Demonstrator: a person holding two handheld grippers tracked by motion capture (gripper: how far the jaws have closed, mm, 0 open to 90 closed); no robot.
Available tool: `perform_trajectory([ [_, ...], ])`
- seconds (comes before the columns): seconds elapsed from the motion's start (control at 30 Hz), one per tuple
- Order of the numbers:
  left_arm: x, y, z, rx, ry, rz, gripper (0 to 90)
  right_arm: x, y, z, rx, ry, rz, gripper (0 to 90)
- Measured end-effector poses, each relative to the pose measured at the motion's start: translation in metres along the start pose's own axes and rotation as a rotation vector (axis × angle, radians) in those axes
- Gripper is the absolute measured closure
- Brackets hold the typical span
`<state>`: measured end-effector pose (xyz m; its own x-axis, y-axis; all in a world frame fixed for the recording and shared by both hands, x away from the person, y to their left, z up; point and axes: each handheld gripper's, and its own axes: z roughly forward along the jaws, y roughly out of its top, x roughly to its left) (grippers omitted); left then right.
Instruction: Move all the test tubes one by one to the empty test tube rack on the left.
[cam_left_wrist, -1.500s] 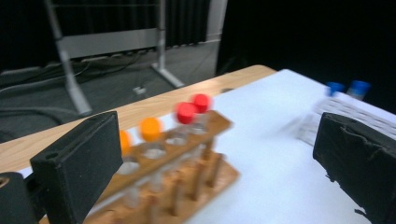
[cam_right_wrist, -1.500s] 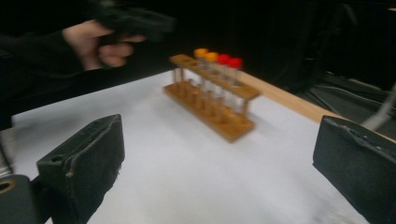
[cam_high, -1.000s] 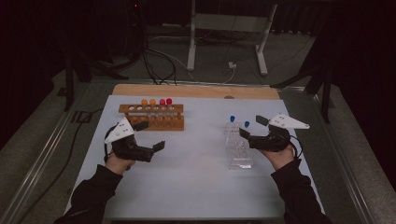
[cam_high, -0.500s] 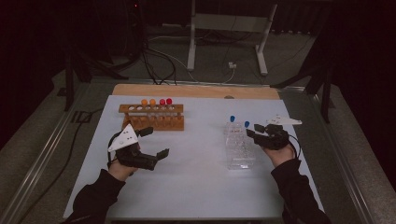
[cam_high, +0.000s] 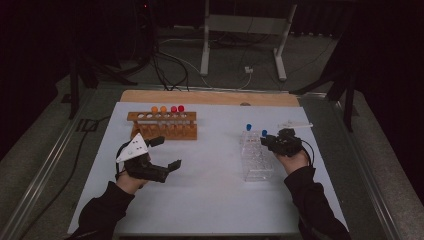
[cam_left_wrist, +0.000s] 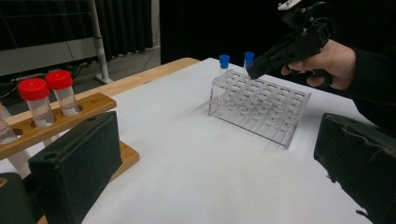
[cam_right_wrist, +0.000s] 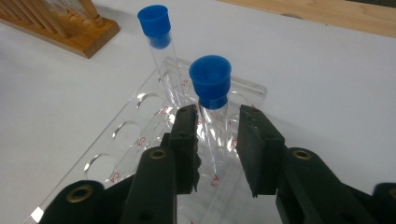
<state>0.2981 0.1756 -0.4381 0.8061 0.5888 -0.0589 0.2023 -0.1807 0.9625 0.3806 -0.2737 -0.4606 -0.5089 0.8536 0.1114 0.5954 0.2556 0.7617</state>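
A clear plastic rack (cam_high: 256, 162) stands right of centre on the white table, with two blue-capped tubes (cam_high: 248, 127) upright at its far end. My right gripper (cam_high: 266, 141) is at the nearer tube (cam_right_wrist: 210, 81). Its jaws flank the glass just below the cap with a thin gap on each side, so my right gripper (cam_right_wrist: 217, 135) is open. My left gripper (cam_high: 167, 152) hovers near the wooden rack (cam_high: 165, 127), wide open and with nothing in it. In the left gripper view, my left gripper (cam_left_wrist: 219, 163) faces the clear rack (cam_left_wrist: 261, 107) and the red-capped tubes (cam_left_wrist: 32, 88).
The wooden rack holds orange-capped (cam_high: 159, 109) and red-capped tubes (cam_high: 177, 108) at the back left. A wooden strip (cam_high: 210, 97) runs along the table's far edge. Cables and a stand's legs (cam_high: 240, 65) lie on the floor beyond.
My left gripper has sunk a little toward the near edge, jaws turned right. My right gripper has tipped forward and closed in on the nearer blue-capped tube.
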Motion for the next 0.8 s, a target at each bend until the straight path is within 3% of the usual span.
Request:
perform_trajectory([
  [0.17,0.0,0.0,0.0,0.004,-0.007,-0.005,1.6,0.002,0.001,0.003,-0.007,-0.011,-0.005,74.9],
  [0.37,0.0,-0.001,0.002,0.016,-0.019,-0.011,1.7,0.004,0.003,-0.001,-0.025,-0.03,-0.033,76.6],
  [0.8,-0.002,0.0,0.003,0.031,-0.045,-0.011,1.7,0.015,0.019,-0.042,-0.154,-0.052,-0.091,76.6],
])
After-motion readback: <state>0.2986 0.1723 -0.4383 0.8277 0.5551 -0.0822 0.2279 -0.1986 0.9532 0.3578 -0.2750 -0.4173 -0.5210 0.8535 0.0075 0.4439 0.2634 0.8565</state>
